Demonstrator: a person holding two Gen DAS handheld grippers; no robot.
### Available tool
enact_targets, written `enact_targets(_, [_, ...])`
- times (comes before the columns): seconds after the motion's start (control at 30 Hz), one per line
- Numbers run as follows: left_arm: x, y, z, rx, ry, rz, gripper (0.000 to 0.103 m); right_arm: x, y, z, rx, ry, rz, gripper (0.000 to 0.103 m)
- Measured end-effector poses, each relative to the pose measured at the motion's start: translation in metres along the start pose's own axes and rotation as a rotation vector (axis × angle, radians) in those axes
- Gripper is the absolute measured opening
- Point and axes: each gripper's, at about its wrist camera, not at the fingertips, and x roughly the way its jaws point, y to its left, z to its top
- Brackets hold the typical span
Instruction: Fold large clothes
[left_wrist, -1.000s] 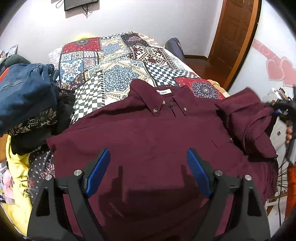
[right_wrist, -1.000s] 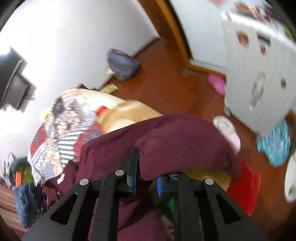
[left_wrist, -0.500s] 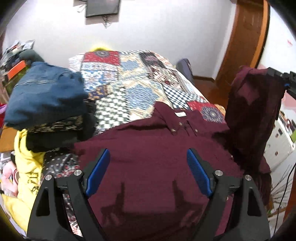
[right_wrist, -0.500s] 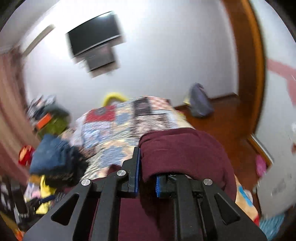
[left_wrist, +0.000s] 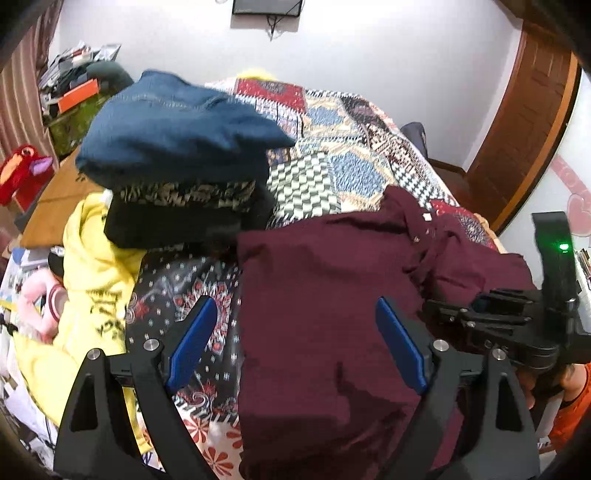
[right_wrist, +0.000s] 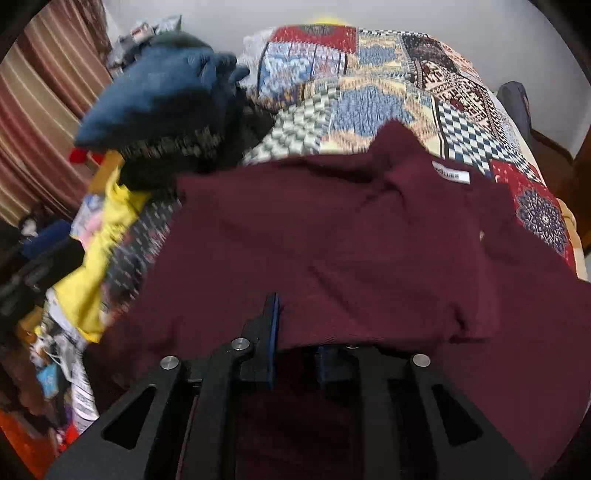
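Note:
A dark maroon button-up shirt (left_wrist: 325, 288) lies on the patchwork bed, collar at the far side, its right part folded over its body. My left gripper (left_wrist: 295, 347) is open and empty, hovering over the shirt's near left part. My right gripper (right_wrist: 295, 339) is shut on a fold of the maroon shirt (right_wrist: 332, 240) and holds it over the shirt's middle; the cloth drapes over its fingers. The right gripper also shows in the left wrist view (left_wrist: 436, 310) at the shirt's right side.
A stack of folded clothes topped by blue jeans (left_wrist: 177, 129) sits on the bed at the left, above a yellow garment (left_wrist: 92, 266). The patchwork bedspread (left_wrist: 351, 147) stretches behind. A wooden door (left_wrist: 524, 122) stands at the right.
My right gripper carried the shirt's right side up and leftward over the body, laying it across. My left gripper shifted left, still open.

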Motion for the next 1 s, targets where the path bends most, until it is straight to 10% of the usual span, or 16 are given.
enact_targets(0.1, [0.005,-0.004,-0.004,0.005,0.022,-0.003,0.088,-0.012,0.0,-0.004,-0.032,0.016,0.056,0.05])
enact_targets(0.33, [0.003,-0.041,0.007,0.081,0.003,-0.036,0.088,-0.063,-0.025,-0.022,0.02,-0.065,0.099,0.051])
enact_targets(0.6, [0.011,-0.122,0.026,0.296,-0.017,-0.075,0.088,-0.112,-0.108,-0.054,0.182,-0.203,-0.156,0.058])
enact_targets(1.0, [0.092,-0.21,0.006,0.594,0.102,0.003,0.088,-0.094,-0.198,-0.104,0.462,-0.113,-0.25,0.058])
